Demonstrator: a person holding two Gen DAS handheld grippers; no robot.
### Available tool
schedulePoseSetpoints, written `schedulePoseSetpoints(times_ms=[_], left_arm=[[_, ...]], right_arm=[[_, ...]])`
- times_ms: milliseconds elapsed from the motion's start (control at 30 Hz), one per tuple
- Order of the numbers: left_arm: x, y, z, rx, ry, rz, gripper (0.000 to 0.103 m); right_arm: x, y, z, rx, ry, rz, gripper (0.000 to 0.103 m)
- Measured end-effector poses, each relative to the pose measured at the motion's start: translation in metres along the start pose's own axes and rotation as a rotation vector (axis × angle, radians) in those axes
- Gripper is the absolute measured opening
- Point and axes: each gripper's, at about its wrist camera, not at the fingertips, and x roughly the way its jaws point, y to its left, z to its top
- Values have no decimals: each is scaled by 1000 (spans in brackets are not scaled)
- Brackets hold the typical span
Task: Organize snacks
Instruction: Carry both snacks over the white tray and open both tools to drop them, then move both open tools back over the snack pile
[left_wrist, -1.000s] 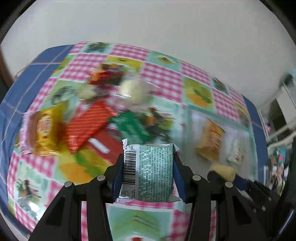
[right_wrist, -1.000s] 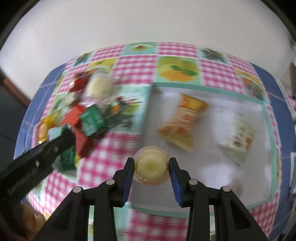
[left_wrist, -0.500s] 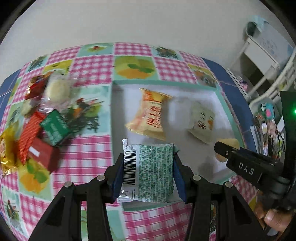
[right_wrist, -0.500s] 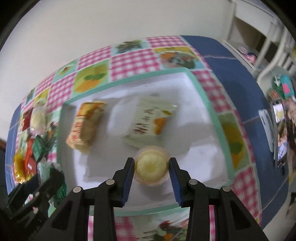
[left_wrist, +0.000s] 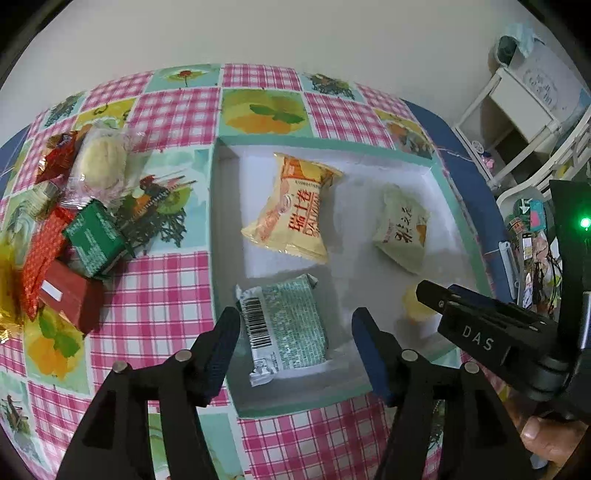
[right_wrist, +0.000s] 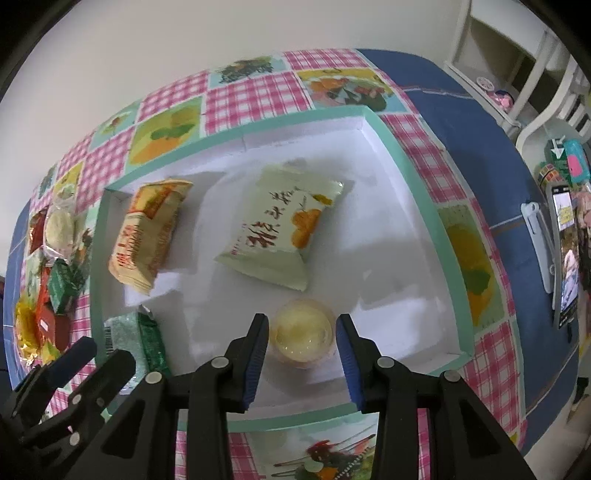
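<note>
The left gripper (left_wrist: 295, 328) points down into the tray (left_wrist: 456, 206), and its jaws have just been opening: the blue pads stand clear of the green packet (left_wrist: 284, 325), which lies flat between them on the tray floor by the near left corner, barcode end toward the left pad. The right gripper (right_wrist: 301, 338) is closed on the jelly cup (right_wrist: 301, 332), a clear cup of pale yellow jelly, both pads against its sides, low over the tray near its near edge; whether the cup touches the floor cannot be told. In the left wrist view a thumb (left_wrist: 546, 439) shows at the lower right, under the right gripper's handle. Further into the tray lie two more snacks, well apart from the grippers: an orange-and-yellow packet (left_wrist: 295, 210) toward the far left corner and a pale green packet (right_wrist: 280, 236) in the middle, tilted. The tray sits on a checked tablecloth (left_wrist: 177, 110) of pink gingham and fruit squares. Off the tray's left edge, on the cloth, a pile of loose snacks waits: a green box (left_wrist: 94, 234), a red box (left_wrist: 70, 295), a red foil packet (left_wrist: 42, 254), a round pastry in clear wrap (left_wrist: 101, 164) and a yellow wrapper (left_wrist: 7, 273) at the cloth's left edge.
</note>
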Motion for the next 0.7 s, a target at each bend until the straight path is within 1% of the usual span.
schedulePoseSetpoints(times_ms=[67,100,200,300,367,400,433,467,533,600,633,700], left_arm=[[-6,5,2,-14,-6,18,64],[-10,9,2,-21,-10,38,66],[-18,29,6,-63,-28,134,75],[-25,61,6,-148,-39,210,76],[-28,82,5,-192,-40,262,76],[-31,94,4,-206,-45,307,78],[-32,100,4,-213,-49,335,84],[-36,112,4,-227,-56,372,87],[-40,128,2,-250,-67,407,89],[-45,145,1,-278,-74,433,91],[-47,152,0,-290,-77,441,97],[-51,163,0,-316,-86,451,99]], right_arm=[[-5,6,0,-20,-13,-10,42],[-7,8,1,-29,-19,-10,42],[-18,22,1,-58,-49,-4,42],[-24,39,1,-96,-66,23,47],[-26,55,-1,-131,-72,55,49],[-27,64,-3,-143,-74,71,50],[-26,70,-4,-150,-75,81,53],[-26,79,-7,-159,-74,97,55],[-23,93,-10,-176,-67,123,65],[-19,107,-14,-198,-54,144,71],[-16,114,-16,-206,-49,146,75],[-13,127,-21,-224,-41,151,79]])
